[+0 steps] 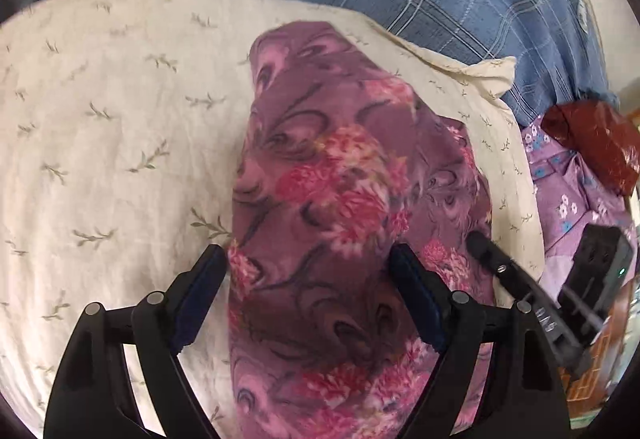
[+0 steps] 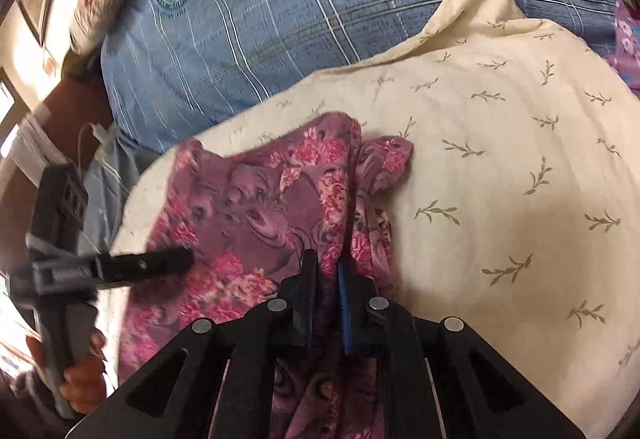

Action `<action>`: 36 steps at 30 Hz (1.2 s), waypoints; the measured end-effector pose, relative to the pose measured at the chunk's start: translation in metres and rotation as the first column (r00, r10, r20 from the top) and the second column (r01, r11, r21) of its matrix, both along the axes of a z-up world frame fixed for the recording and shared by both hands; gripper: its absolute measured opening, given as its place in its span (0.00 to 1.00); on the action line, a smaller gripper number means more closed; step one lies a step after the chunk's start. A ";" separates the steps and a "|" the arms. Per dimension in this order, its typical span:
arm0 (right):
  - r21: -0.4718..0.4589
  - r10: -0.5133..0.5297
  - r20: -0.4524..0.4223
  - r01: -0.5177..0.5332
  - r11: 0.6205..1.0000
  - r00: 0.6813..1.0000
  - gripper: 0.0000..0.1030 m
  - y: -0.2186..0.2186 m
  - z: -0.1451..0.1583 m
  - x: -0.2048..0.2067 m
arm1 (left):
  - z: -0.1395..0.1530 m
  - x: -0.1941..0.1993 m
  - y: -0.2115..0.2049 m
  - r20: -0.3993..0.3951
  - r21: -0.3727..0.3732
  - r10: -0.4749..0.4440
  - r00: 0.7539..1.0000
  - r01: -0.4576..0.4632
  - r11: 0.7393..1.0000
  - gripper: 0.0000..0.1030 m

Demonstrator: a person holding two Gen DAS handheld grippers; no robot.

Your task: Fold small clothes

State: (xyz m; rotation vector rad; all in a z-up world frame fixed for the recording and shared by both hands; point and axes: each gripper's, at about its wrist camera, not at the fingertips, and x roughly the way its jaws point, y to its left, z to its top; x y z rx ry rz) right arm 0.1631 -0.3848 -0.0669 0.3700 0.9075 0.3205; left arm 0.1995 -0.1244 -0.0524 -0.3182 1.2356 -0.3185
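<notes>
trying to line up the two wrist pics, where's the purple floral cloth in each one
Left wrist: purple floral cloth runs up the centre, between the open left gripper fingers.
Right wrist: lower centre-left, its edge pinched in the right gripper.
Shared landmark: cream leaf-print pillow beneath it.

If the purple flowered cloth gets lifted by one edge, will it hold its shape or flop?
The purple flowered cloth will probably flop: it already bunches into soft folds where the right gripper pinches it. It looks thin, so likely light. On the cream leaf-print pillow it may drag rather than slide cleanly.
</notes>
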 end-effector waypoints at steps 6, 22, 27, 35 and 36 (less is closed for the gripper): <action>0.199 0.031 0.053 -0.040 0.979 0.998 0.40 -0.021 0.033 -0.049 | 0.037 -0.040 0.027 0.091 -0.018 -0.022 0.996 0.023 1.000 0.82; -0.063 0.072 -0.013 -0.073 0.995 0.997 0.08 0.011 0.002 -0.113 | -0.010 -0.112 0.005 -0.009 0.070 -0.036 0.999 0.036 0.997 0.83; 0.003 0.062 0.082 -0.063 0.998 0.995 0.17 0.007 0.041 -0.135 | 0.007 -0.121 0.009 0.064 0.104 -0.043 0.997 0.037 0.994 0.82; -0.034 0.046 -0.079 -0.049 0.998 0.996 0.18 0.014 -0.004 -0.145 | 0.003 -0.128 0.005 0.079 0.131 -0.074 0.994 0.064 0.989 0.82; 0.009 0.031 -0.074 -0.030 1.000 0.997 0.18 0.009 -0.008 -0.147 | 0.001 -0.128 0.005 0.072 0.129 -0.075 0.995 0.065 0.989 0.82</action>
